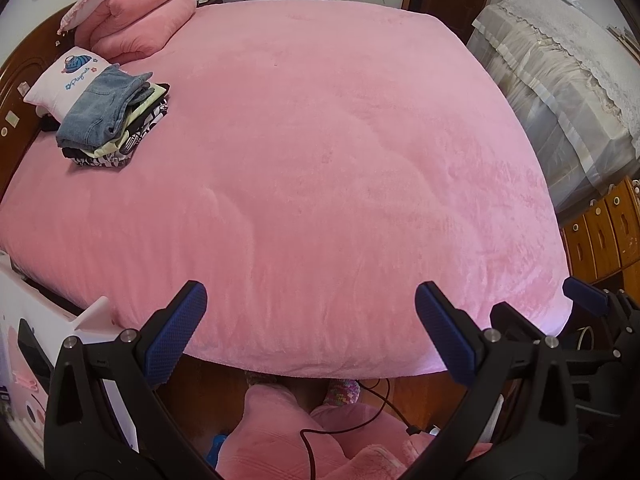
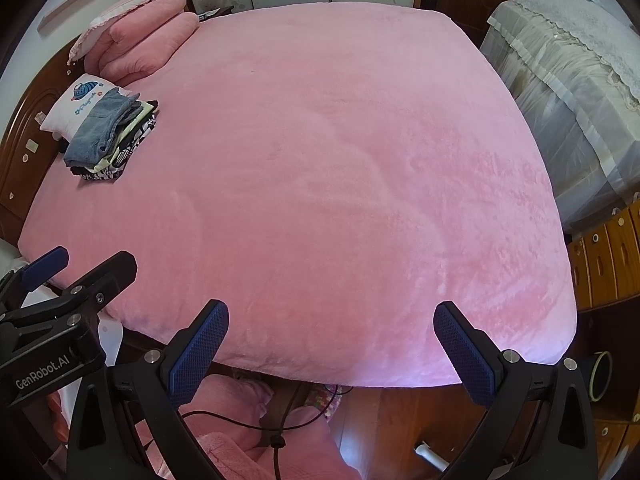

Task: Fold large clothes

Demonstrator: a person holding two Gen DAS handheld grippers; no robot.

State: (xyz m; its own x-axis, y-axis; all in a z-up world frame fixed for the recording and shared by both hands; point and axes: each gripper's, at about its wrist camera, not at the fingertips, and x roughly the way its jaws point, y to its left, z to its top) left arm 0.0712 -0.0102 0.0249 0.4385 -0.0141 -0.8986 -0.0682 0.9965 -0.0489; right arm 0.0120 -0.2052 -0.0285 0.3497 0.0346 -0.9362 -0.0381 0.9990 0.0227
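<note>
A stack of folded clothes (image 1: 110, 120) (image 2: 106, 140) with blue denim on top lies at the far left of the pink bed (image 1: 320, 160) (image 2: 320, 180), beside a white printed pillow (image 1: 66, 76) (image 2: 78, 106). My left gripper (image 1: 310, 312) hangs open over the bed's near edge with nothing between its fingers. My right gripper (image 2: 330, 330) is open too, also over the near edge and holding nothing. Each gripper shows at the side of the other's view. The person's pink-clad legs (image 1: 280, 432) stand below the bed edge.
Folded pink bedding and a pillow (image 1: 136, 20) sit at the head of the bed by the wooden headboard (image 1: 16, 80). A cloth-covered piece of furniture (image 1: 560, 92) and wooden drawers (image 1: 600, 232) stand on the right. A black cable (image 1: 340, 432) trails on the floor.
</note>
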